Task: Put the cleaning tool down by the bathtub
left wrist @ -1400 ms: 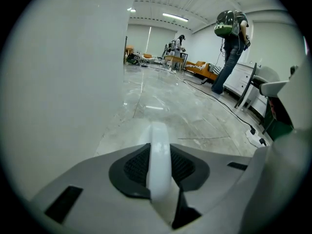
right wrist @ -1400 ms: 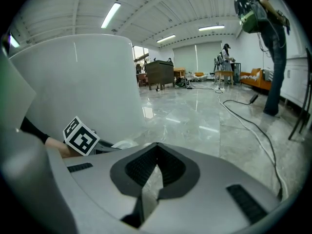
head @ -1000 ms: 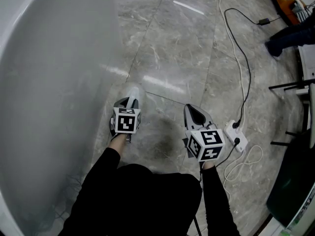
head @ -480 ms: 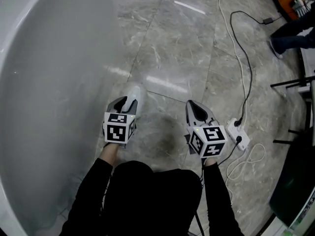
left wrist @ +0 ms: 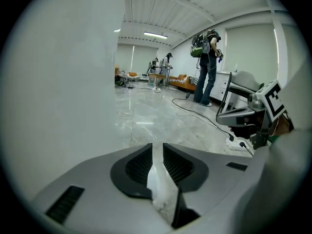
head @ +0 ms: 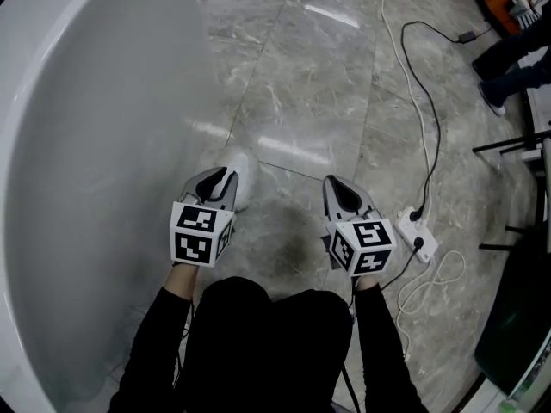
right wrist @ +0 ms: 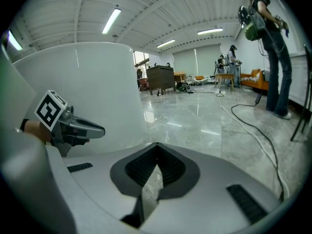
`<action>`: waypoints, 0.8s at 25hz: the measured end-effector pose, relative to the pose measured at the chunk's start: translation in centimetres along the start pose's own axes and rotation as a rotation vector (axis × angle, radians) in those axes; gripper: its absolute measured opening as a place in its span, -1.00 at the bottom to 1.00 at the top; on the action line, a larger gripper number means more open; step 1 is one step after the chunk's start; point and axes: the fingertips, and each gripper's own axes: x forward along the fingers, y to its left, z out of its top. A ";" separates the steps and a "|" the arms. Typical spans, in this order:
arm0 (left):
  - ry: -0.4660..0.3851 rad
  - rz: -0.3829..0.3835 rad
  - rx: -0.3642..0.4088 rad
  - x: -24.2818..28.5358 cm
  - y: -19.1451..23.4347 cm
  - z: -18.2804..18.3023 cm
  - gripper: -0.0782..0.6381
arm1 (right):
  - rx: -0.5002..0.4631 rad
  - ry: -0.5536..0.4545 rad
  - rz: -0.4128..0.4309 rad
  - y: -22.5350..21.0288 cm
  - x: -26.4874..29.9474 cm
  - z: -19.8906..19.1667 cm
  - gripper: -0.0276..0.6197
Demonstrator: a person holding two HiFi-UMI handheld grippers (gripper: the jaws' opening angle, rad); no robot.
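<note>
Back toward me, along the bathtub [head: 86, 144] wall, is where my left gripper [head: 222, 179] has drawn over the last second, and the white cleaning tool [head: 244, 183] lies on the floor [head: 327, 84] just beside the bathtub's outer wall, next to the gripper's tip. Its fingers [left wrist: 139, 165] are closing, with a narrow gap between them through which only floor shows. My right gripper [head: 337, 188] hovers over the floor farther out from the bathtub, its fingers [right wrist: 170, 167] together at the tips and holding nothing.
</note>
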 end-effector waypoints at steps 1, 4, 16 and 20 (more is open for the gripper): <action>-0.010 -0.004 -0.001 -0.3 -0.1 0.5 -0.57 | -0.001 -0.002 -0.001 0.0 -0.1 0.2 -0.91; -0.034 -0.010 -0.002 -1.1 -0.2 1.8 -0.62 | -0.003 -0.006 -0.003 -0.2 -0.3 0.4 -0.91; -0.048 -0.014 0.000 -2.6 -0.7 2.5 -0.76 | -0.031 -0.027 0.022 0.7 -1.0 1.7 -0.91; -0.051 -0.008 -0.003 -2.9 -0.4 2.4 -0.76 | -0.056 -0.025 0.030 1.3 -1.1 1.8 -0.91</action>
